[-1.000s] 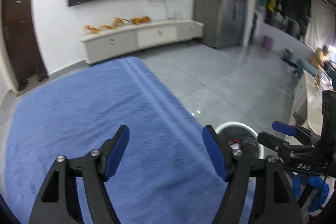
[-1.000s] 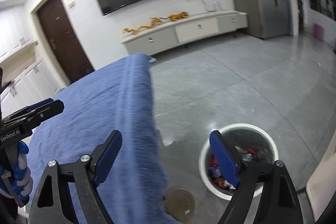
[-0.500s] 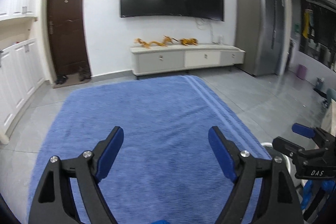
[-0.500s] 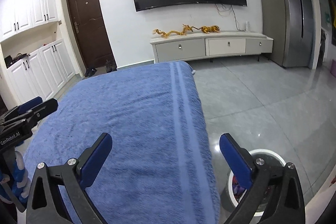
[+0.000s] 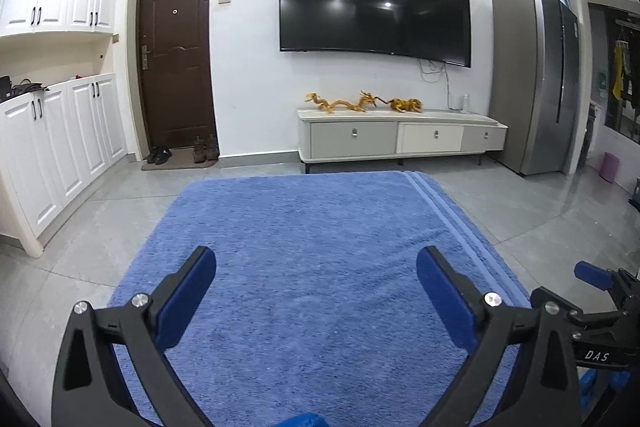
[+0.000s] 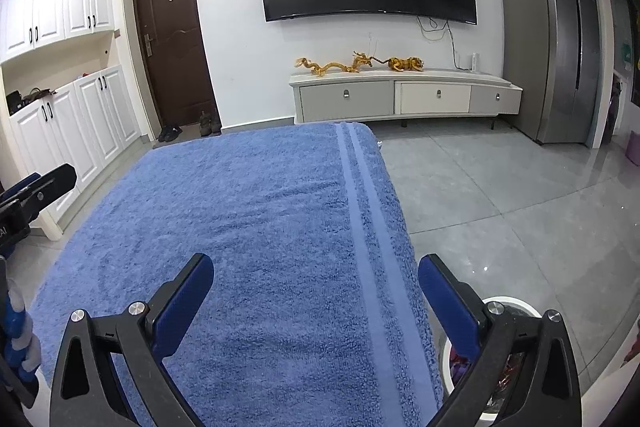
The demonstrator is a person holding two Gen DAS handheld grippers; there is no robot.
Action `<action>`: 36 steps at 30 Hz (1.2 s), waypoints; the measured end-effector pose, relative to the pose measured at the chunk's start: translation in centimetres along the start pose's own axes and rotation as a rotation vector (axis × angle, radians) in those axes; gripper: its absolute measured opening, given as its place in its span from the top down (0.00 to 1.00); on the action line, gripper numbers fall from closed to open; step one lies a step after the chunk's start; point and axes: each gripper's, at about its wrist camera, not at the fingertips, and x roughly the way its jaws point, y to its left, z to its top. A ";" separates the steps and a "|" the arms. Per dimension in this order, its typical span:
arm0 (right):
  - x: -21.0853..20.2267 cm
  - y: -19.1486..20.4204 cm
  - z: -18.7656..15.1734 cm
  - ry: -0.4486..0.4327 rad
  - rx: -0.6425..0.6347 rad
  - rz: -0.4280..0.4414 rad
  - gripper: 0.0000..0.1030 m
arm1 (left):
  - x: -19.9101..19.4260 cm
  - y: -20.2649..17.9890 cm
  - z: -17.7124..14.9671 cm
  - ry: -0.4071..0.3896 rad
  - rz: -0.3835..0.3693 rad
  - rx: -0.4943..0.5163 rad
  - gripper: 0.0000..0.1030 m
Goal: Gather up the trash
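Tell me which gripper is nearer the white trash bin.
Right. The right gripper hangs open with the white trash bin just behind its right finger; the left gripper, jaws opening and empty, sits over the blue towel, beyond the right gripper.

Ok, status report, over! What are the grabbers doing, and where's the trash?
Left gripper jaws opening, nothing between. Right gripper open, empty. Trash in white bin beside blue towel. Towel bare, nothing in the way.

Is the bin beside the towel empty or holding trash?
Holding trash: colourful scraps show inside the white bin, partly hidden behind the right gripper.
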 end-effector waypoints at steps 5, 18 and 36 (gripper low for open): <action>-0.1 -0.1 0.0 -0.018 -0.009 -0.033 0.00 | -0.1 0.2 0.0 -0.005 0.020 -0.010 0.01; -0.6 -2.9 0.4 -0.051 0.051 -0.093 0.00 | 0.6 0.6 0.0 -0.006 0.047 -0.024 0.01; -0.9 -5.4 0.3 -0.064 0.101 -0.144 0.00 | 1.2 0.2 -0.2 0.005 0.045 -0.014 0.01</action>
